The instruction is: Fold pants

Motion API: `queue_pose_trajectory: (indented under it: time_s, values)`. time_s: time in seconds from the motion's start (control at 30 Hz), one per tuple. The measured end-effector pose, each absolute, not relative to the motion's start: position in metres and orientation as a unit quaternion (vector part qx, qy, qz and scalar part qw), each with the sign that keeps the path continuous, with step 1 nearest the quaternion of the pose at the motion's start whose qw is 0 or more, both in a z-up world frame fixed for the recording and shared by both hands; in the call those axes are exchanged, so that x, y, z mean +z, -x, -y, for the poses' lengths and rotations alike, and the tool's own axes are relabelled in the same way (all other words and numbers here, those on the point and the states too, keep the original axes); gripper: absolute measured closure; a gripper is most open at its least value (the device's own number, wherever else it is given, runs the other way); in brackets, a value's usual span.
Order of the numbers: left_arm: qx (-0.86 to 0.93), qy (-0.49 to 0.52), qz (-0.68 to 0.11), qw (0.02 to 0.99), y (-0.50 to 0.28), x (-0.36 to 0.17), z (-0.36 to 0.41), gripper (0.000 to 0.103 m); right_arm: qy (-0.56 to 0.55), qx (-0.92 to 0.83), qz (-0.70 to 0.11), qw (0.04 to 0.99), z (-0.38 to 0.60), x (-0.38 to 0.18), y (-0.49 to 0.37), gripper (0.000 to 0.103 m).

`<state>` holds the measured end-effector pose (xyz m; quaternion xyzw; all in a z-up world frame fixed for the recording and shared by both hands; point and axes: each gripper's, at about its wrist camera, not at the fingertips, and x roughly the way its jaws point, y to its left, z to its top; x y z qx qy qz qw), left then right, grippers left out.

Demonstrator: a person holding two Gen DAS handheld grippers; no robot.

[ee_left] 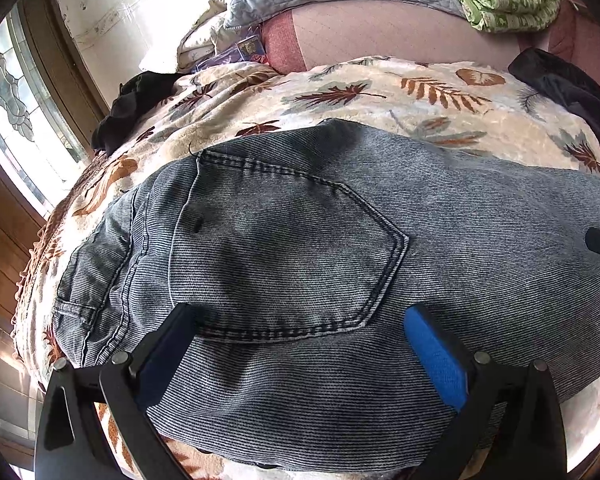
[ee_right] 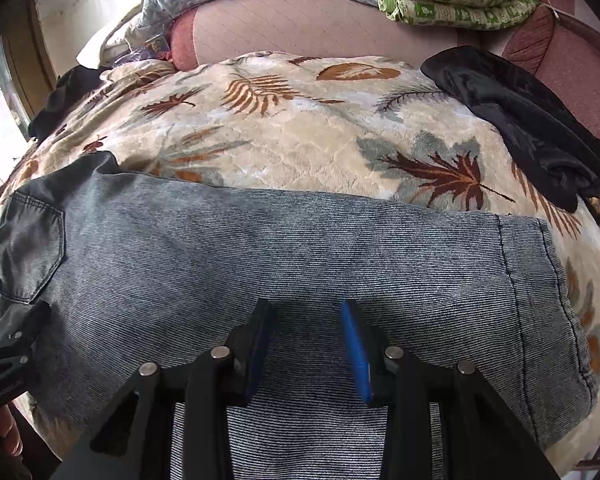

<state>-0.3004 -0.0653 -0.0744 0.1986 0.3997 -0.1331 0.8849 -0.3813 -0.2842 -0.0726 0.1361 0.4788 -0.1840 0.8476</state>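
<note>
Pants (ee_left: 300, 264) of grey-blue denim lay flat across a leaf-patterned blanket (ee_left: 380, 96), filling the lower half of both views, with a back pocket (ee_left: 284, 248) facing up at the centre of the left wrist view. The left gripper (ee_left: 300, 320) stood spread wide above the pocket's lower edge, nothing pinched between its pads. The right gripper (ee_right: 308, 312), at the bottom centre of its view, stood partly open over the denim leg; whether its pads gripped any cloth could not be told. A black garment (ee_right: 532, 128) lay at the upper right.
</note>
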Motion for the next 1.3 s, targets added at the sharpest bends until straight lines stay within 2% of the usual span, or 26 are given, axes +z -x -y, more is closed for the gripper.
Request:
queue_pose_trajectory:
  time_s: [0.27,0.43,0.67,0.8,1.3]
  values:
    - [-0.117,-0.168,-0.319,0.925,0.308,-0.037,0.054,0.0,-0.154,-0.169,-0.415,0.881,0.281,-0.046,0.386,0.064]
    - [-0.067,-0.125,-0.355,0.924,0.285,-0.04,0.032,0.0,-0.148,-0.141,-0.414,0.887,0.266,-0.044,0.378,0.064]
    - [-0.058,-0.113,-0.441,0.889,0.263,-0.072,0.022,0.0,-0.131,-0.105,-0.444,0.88,0.243,-0.057,0.365,0.064]
    - [-0.055,-0.118,-0.433,0.892,0.265,-0.075,0.026,0.0,-0.119,-0.096,-0.47,0.869,0.234,-0.07,0.361,0.063]
    - [-0.058,-0.112,-0.419,0.899,0.269,-0.078,0.025,0.0,-0.111,-0.09,-0.468,0.872,0.235,-0.073,0.367,0.062]
